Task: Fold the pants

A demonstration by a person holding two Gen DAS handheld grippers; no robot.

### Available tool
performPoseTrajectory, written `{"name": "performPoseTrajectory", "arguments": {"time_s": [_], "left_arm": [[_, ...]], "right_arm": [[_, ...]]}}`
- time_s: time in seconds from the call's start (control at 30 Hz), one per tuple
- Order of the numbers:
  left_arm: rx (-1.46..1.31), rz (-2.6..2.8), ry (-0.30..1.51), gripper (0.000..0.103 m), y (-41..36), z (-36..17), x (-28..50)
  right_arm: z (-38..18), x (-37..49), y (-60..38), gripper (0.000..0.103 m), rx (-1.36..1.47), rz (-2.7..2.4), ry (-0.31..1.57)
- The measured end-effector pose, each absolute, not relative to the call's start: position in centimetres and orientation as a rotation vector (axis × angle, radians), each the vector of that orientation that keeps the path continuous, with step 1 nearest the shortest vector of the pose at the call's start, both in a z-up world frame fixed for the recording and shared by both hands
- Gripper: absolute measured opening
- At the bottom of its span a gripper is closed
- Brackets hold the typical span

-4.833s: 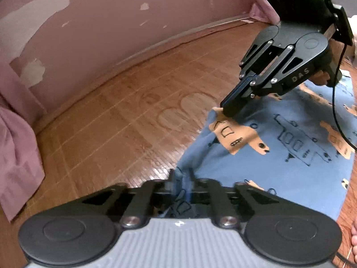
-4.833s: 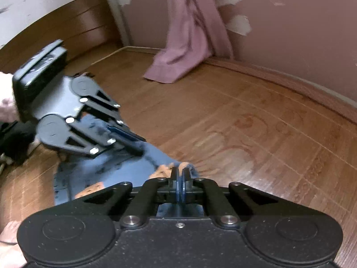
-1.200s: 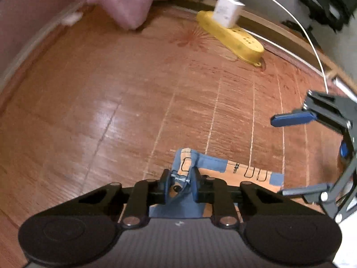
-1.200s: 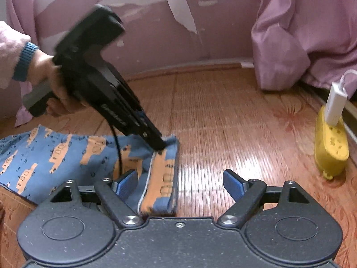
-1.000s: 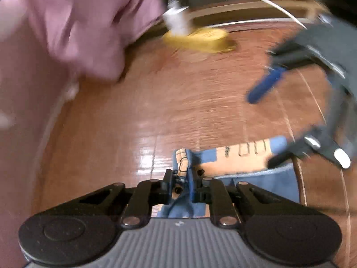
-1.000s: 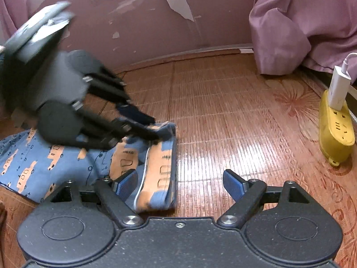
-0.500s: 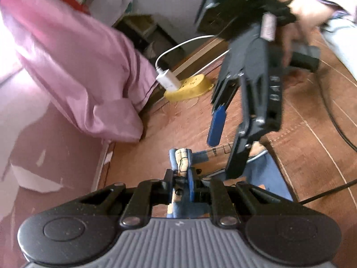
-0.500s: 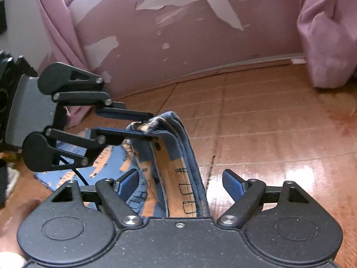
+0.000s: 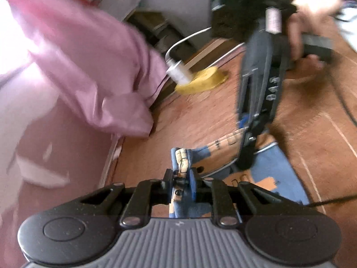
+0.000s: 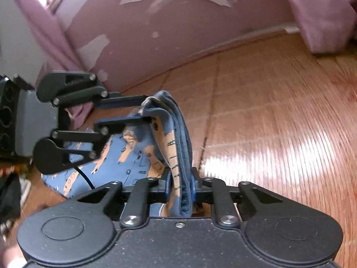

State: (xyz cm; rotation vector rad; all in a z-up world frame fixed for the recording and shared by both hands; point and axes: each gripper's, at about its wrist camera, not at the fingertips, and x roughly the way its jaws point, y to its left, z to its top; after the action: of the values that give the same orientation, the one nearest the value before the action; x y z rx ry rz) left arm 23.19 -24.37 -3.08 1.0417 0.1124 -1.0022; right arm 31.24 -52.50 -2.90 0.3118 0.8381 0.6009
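Observation:
The blue pants with orange car print (image 10: 131,154) lie partly on the wooden floor, one folded edge lifted. My left gripper (image 9: 181,179) is shut on a bunched corner of that edge; in the right wrist view the left gripper (image 10: 147,109) reaches in from the left and pinches the top of the fold. My right gripper (image 10: 181,186) is shut on the same thick edge a little lower. In the left wrist view the right gripper (image 9: 246,154), blurred and held by a hand (image 9: 296,35), points down onto the pants (image 9: 271,167).
A pink curtain (image 9: 93,71) hangs down to the floor on the left. A yellow power strip (image 9: 202,82) with a white charger (image 9: 178,73) and cable lies near the wall. The pink wall with peeling paint (image 10: 178,22) runs along behind. Shiny floorboards (image 10: 279,134) stretch to the right.
My right gripper, open around the folded edge half a second ago, has shut on it. The left gripper keeps its hold, and the edge has risen slightly off the floor.

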Motion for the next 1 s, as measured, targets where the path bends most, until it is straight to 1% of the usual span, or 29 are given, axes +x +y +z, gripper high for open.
{"name": "performPoseTrajectory", "arguments": {"time_s": [0.07,0.13,0.2,0.23,0.3,0.33,0.37,0.4,0.5,0.7,0.83,1.0], "left_arm": [[0.911,-0.957,0.258,0.021,-24.8,-2.8,24.8],[0.743,-0.932,0.407,0.029,-24.3,-2.0,26.6],[0.552,-0.867,0.516,0.047,-22.8,-1.3,28.1],[0.454,-0.832,0.571,0.049,-21.7,-1.1,28.7],[0.269,-0.786,0.675,0.052,-19.2,-1.0,29.3],[0.188,-0.772,0.72,0.055,-18.1,-1.1,29.5],[0.089,-0.768,0.78,0.061,-16.8,-1.3,29.7],[-0.016,-0.768,0.83,0.063,-15.4,-1.6,29.7],[-0.226,-0.74,0.904,0.064,-12.3,-2.5,29.8],[-0.306,-0.756,0.968,0.064,-9.3,-4.4,29.4],[-0.437,-0.811,0.98,0.064,-6.5,-4.6,29.5],[-0.551,-0.846,0.957,0.072,-3.0,-4.5,29.5]], "right_arm": [[-3.1,31.2,-52.8,0.015,0.357,0.575,0.845],[-3.4,31.1,-53.1,0.015,0.414,0.544,0.852],[-3.3,30.6,-53.2,0.015,0.445,0.504,0.858],[-3.3,30.2,-53.3,0.015,0.464,0.478,0.863],[-3.2,29.5,-53.2,0.015,0.499,0.422,0.875],[-3.1,29.2,-53.0,0.015,0.512,0.392,0.881],[-3.0,28.9,-52.8,0.015,0.517,0.367,0.884],[-2.8,28.7,-52.4,0.015,0.515,0.34,0.884],[-2.2,28.4,-51.2,0.013,0.535,0.271,0.88],[0.9,27.2,-47.6,0.011,0.422,0.204,0.791],[2.4,26.2,-43.0,0.011,0.274,0.202,0.745],[3.2,24.6,-35.1,0.011,0.042,0.249,0.719]]}}
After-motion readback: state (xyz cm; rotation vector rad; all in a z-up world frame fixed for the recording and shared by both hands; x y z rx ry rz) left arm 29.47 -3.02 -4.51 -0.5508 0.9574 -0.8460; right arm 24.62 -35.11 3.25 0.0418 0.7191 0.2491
